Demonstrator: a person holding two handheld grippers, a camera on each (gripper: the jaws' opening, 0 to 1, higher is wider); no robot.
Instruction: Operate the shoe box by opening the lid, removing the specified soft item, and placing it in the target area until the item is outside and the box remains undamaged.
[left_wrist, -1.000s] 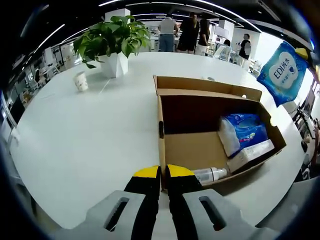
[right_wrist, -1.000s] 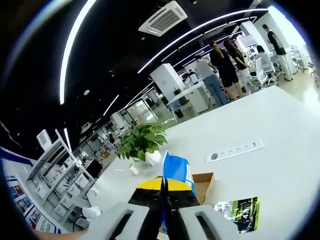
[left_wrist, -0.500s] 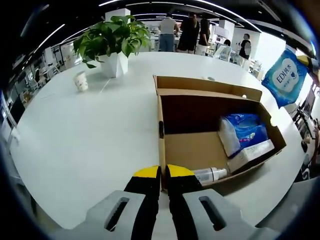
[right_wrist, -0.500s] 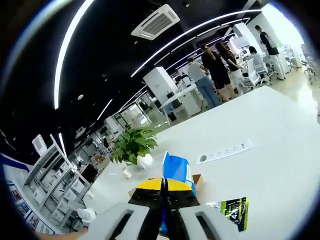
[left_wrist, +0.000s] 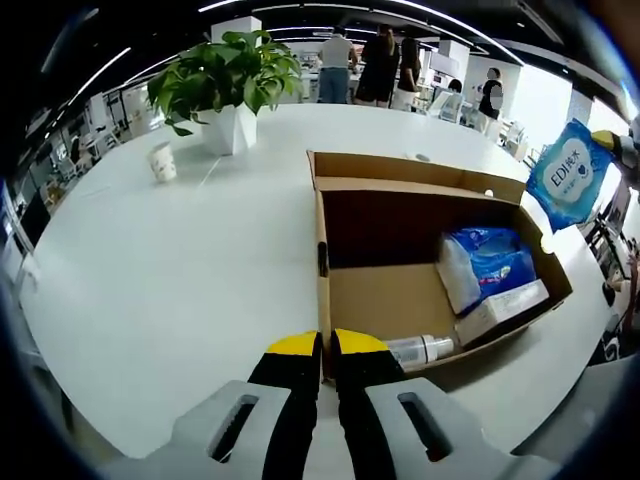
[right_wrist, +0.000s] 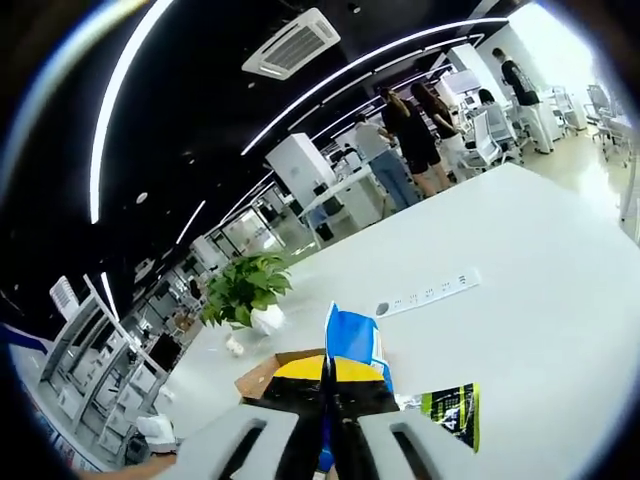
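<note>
blue pack (left_wrist: 570, 172) carried farther from box (left_wrist: 420, 260)

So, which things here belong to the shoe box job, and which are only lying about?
Job:
- shoe box, lid open
- blue soft pack, held up by the right gripper, outside the box
- left gripper, shut at the box's near wall

Lying about:
- potted plant
- paper cup
- second blue pack, bottle, both in the box
- green-black packet
- power strip

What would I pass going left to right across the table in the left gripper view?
Paper cup → potted plant → open cardboard box → blue packet inside the box → blue wipes pack held up by the right gripper.
</note>
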